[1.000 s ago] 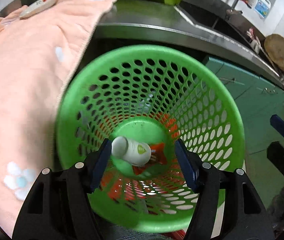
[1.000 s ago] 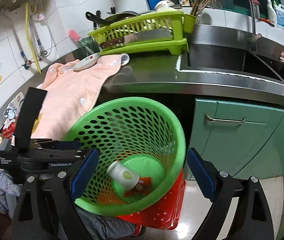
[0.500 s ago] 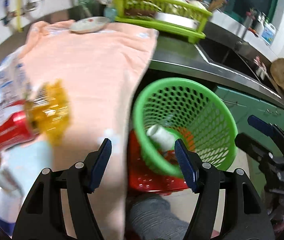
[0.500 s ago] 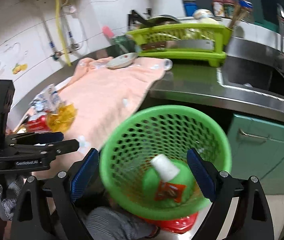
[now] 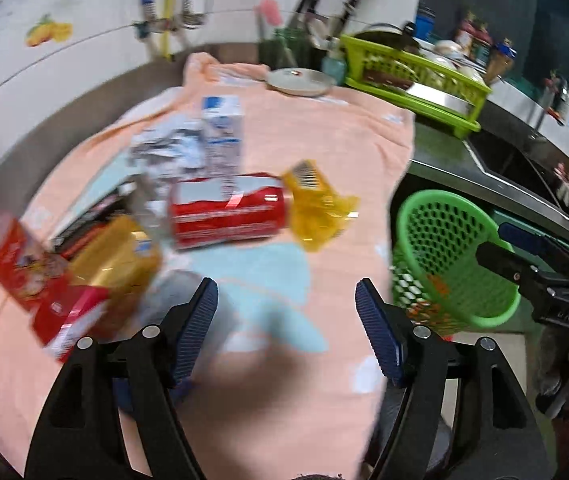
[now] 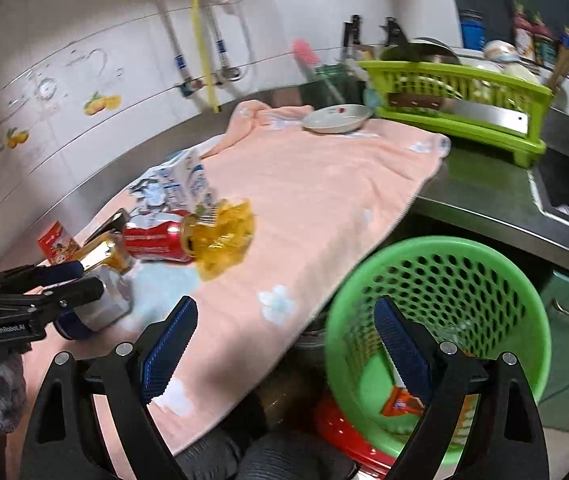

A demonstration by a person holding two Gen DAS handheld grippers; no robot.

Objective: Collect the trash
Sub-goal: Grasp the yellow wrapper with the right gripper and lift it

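The left gripper (image 5: 286,320) hung over the towel-covered desk (image 5: 324,140), jaws open and empty, facing the red can (image 5: 226,212) mid-frame; the right gripper (image 6: 284,344), also open-jawed, waited by the green basket (image 6: 444,248) lower right, ready to receive trash.

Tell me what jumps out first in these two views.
The heap of trash on the pink towel catches the eye first: a red can lying on its side with a crumpled yellow wrapper against its end. Next comes the green basket below the counter edge, with an orange packet at its bottom. Both the left gripper and the right gripper are open and empty.
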